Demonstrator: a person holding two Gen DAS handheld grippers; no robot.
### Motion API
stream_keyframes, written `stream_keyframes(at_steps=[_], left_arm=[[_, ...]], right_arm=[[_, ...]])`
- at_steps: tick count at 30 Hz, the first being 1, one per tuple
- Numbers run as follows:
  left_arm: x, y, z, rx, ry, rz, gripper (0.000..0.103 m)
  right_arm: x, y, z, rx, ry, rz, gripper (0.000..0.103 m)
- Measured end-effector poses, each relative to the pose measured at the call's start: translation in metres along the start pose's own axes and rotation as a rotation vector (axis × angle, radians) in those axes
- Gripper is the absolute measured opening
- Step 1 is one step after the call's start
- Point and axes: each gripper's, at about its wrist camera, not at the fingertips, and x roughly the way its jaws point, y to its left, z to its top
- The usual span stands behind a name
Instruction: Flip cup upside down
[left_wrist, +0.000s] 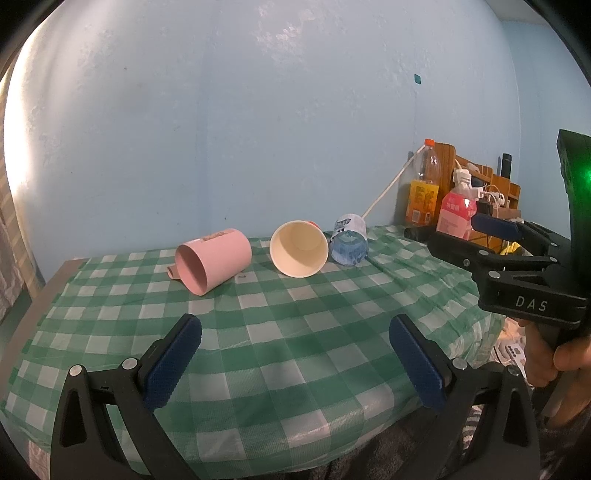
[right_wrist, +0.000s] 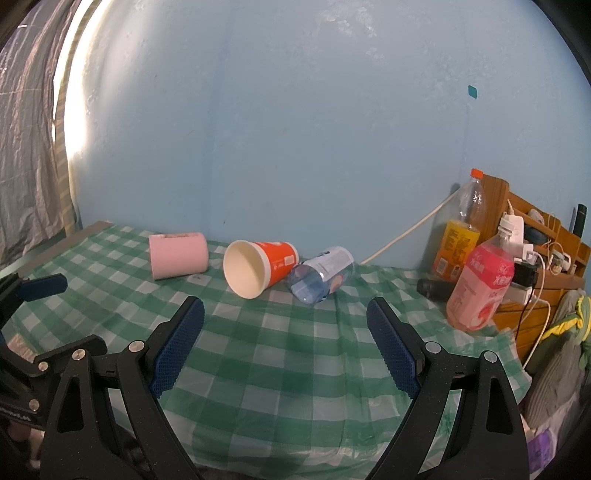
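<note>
Left tool (left_wrist: 295, 354): black frame, blue ribbed pads, jaws spread wide, nothing held; positioned over the near edge of the table (left_wrist: 280, 354), well short of the cups. Right tool (right_wrist: 285, 339): same build, jaws likewise spread wide and empty, also over the near part of the table.

Table: covered by a green-and-white checked plastic cloth, set against a pale blue wall.

Items recorded along the far side, left to right:
- Pink plastic mug with handle (left_wrist: 212, 260), lying on its side, mouth turned toward the near left.
- Orange paper cup with cream interior (right_wrist: 258, 266), lying on its side, mouth toward the near side, just beside the mug and touching or nearly touching the next item.
- Small clear water bottle with blue-white label (right_wrist: 320, 275), lying on its side.

Far right: an orange drink bottle (right_wrist: 460, 236) and a pink drink bottle (right_wrist: 480, 291), both upright.

Step in hand: judged to be the approach; no cup has been gripped. Which cup is meant cannot be told.

Next move: one tool is to be advanced to a cup's wall, closed lightly, and the cup rotated mouth-down; paper is judged easily crushed.
</note>
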Motion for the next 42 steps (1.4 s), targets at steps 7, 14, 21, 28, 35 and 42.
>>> stream_keyframes(at_steps=[7, 14, 21, 28, 35, 42], left_arm=[[0.002, 0.000, -0.001, 0.005, 0.006, 0.001, 0.103], [0.003, -0.001, -0.001, 0.011, 0.006, -0.001, 0.103], [0.003, -0.001, -0.001, 0.009, 0.005, -0.001, 0.103], [0.003, -0.002, -0.001, 0.014, 0.007, -0.003, 0.103], [0.010, 0.004, 0.007, -0.010, 0.030, -0.010, 0.103], [0.027, 0.006, 0.033, 0.024, 0.068, -0.002, 0.103]], right_arm=[[0.000, 0.001, 0.000, 0.000, 0.001, 0.000, 0.089], [0.000, 0.005, -0.002, -0.009, 0.002, -0.001, 0.089], [0.001, 0.004, -0.001, -0.010, 0.002, -0.001, 0.089], [0.002, 0.008, -0.004, -0.019, 0.003, -0.001, 0.089], [0.010, 0.001, -0.003, -0.008, 0.025, 0.006, 0.089], [0.032, -0.022, 0.011, 0.065, 0.083, 0.053, 0.089]])
